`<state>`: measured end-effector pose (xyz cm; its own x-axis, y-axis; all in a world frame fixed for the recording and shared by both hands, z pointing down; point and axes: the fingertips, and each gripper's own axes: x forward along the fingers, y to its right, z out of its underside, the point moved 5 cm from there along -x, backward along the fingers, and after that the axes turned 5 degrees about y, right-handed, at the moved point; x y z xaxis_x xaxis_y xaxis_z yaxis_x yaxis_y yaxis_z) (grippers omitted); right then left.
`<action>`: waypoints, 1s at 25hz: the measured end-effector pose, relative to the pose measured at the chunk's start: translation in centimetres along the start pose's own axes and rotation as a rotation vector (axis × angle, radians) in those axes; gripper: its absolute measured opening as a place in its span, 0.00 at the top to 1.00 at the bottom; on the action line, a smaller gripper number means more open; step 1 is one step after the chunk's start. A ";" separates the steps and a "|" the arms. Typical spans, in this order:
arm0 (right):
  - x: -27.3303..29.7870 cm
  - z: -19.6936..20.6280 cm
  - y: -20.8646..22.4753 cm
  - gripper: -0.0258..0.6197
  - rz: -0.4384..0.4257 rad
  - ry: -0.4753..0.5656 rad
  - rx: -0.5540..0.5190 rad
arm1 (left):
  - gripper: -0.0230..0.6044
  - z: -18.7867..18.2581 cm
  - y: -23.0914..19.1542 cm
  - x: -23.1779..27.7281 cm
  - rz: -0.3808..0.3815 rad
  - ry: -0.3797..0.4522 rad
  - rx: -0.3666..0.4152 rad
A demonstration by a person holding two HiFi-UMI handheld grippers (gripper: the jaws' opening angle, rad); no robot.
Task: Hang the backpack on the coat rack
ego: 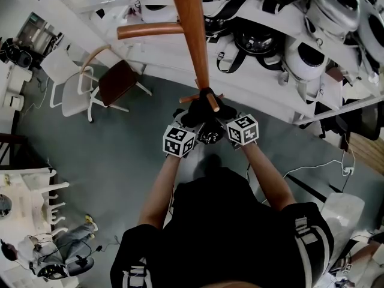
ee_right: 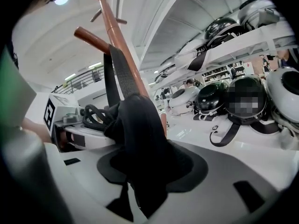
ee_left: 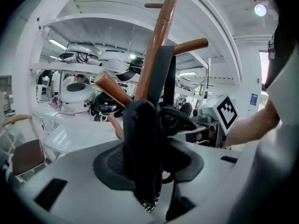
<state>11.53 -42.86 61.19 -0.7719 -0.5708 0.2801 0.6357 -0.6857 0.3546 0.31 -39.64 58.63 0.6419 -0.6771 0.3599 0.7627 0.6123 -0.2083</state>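
Room: grey floor [ego: 120,161], with white shelves [ego: 264,89] loaded with helmets [ego: 307,59] beyond the tongs and a brown-seated chair [ego: 117,83] well off to their left.
Rack: the brown wooden coat rack [ego: 191,23] rises straight ahead of both tongs. Its pole passes between them, and one peg [ego: 150,30] juts out above the left pair.
Bag: the black backpack [ego: 201,114] is bunched against the pole, directly in front of the two tongs and between them, clear of the floor.
Strap: a grey strap [ee_right: 122,71] climbs from the bundle along the pole to where a peg joins it, above the tongs. Whether it is hooked over that peg cannot be told.
Left: the left tongs [ee_left: 148,139] are pinched on a dark fold of the backpack that stands up between the jaws. A small printed tag hangs at the fold's lower end.
Right: the right tongs [ee_right: 140,139] are clamped on a thick black fold of the same bag, just beside the pole.
Markers: the two marker cubes [ego: 179,140] sit side by side just behind the bundle, nearly touching.
Person: bare forearms [ego: 159,188] reach forward to the tongs from black sleeves.
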 end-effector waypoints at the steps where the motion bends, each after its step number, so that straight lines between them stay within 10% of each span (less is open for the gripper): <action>1: -0.1 0.0 0.0 0.67 0.005 0.006 -0.001 | 0.68 0.0 0.0 -0.1 0.000 0.003 0.004; 15: -3.5 0.4 -0.9 0.50 0.096 0.037 -0.085 | 0.59 0.2 0.0 -3.5 -0.025 0.037 0.058; 25: -6.9 1.0 -3.1 0.80 0.185 0.110 -0.085 | 0.65 -0.6 0.8 -7.2 0.007 0.131 0.077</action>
<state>14.92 -36.36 59.01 -0.6394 -0.7329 0.2323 0.7683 -0.5977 0.2289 -3.70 -34.51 55.36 0.6559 -0.7170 0.2362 0.7530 0.6432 -0.1386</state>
